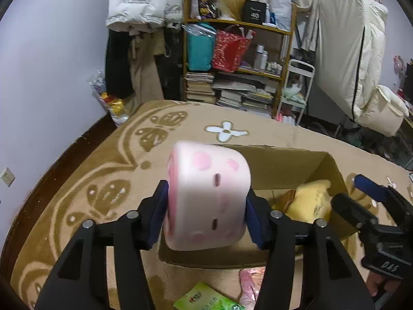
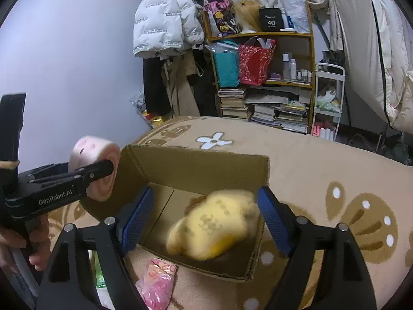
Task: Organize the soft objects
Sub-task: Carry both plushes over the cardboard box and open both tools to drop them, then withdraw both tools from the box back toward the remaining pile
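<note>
My left gripper (image 1: 205,214) is shut on a pink and white squishy roll toy (image 1: 207,196) with a small face, held above the near left edge of an open cardboard box (image 1: 291,168). The toy also shows in the right wrist view (image 2: 95,165). A yellow plush toy (image 2: 216,224) lies blurred inside the box (image 2: 201,165), between the spread pads of my right gripper (image 2: 206,219), which is open over the box. The plush also shows in the left wrist view (image 1: 311,200). My right gripper shows at the right of the left wrist view (image 1: 361,196).
The box stands on a tan patterned blanket (image 1: 108,170). A pink bag (image 2: 157,281) and a green packet (image 1: 206,298) lie in front of the box. A cluttered wooden shelf (image 1: 237,59), a white cart (image 2: 329,95) and hanging coats stand behind.
</note>
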The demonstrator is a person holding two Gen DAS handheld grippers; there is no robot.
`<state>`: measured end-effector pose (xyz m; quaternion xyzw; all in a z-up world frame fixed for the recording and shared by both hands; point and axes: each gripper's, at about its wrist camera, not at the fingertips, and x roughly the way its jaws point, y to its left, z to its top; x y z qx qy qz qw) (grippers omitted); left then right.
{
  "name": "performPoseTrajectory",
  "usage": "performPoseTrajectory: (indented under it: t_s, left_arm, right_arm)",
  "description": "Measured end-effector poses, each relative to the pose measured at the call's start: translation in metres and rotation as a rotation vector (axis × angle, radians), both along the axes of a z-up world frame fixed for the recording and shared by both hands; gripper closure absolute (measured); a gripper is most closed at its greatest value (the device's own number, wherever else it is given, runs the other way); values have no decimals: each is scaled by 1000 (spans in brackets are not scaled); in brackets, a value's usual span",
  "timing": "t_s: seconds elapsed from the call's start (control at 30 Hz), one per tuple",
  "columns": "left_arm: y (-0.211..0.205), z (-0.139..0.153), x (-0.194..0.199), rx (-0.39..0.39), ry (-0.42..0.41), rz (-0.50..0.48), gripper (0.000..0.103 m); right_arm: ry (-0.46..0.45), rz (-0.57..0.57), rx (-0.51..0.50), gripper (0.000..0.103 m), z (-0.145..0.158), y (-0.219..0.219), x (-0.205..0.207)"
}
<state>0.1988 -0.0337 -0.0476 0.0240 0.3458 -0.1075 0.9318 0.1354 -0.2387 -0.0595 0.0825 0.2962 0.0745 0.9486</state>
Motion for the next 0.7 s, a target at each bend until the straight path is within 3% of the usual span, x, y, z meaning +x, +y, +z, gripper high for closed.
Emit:
performPoseTrajectory:
  t_s: [0.17,0.23,0.53,0.7]
  left_arm:
    - [7,11,-8,-14,-39,38,11]
    - [11,18,-11,-18,-59,54,4]
    - [20,40,-36,73,-88,103,0]
    - [27,54,-55,68,-90,103,0]
  right_arm:
    - [-17,-11,-14,4,10,1,-7]
    - [-23,-14,-21,0,13,2,-11]
    - [-43,-36,-25,0,28,5,-33]
    - [-58,-45,-32,0,38,10,-53]
